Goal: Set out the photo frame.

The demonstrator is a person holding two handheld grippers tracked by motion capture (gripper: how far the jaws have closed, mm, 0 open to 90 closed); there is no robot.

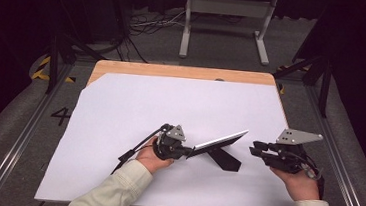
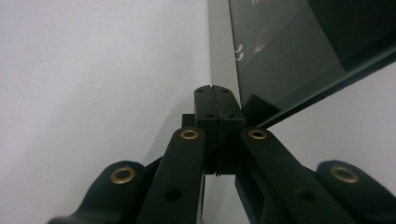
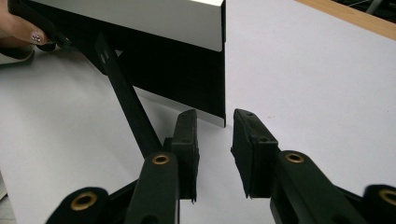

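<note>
- High view: your left gripper (image 1: 187,151) is clamped on the near-left edge of the picture frame (image 1: 220,142), holding it tilted above the white sheet (image 1: 135,114) that covers the wooden table (image 1: 173,71). The frame's black stand leg (image 1: 223,159) touches the sheet. Your right gripper (image 1: 253,150) sits just beside the frame's right end, apart from it, jaws parted.
- Left gripper view: your 2 jaws are pressed together; the frame's dark glass face (image 2: 299,60) sits just to their right. Can't tell here what's pinched between the pads.
- Right gripper view: your 2 jaws are open, nothing between them; the frame's corner (image 3: 219,93) is just ahead of the gap, the stand leg (image 3: 126,102) to its left.
</note>
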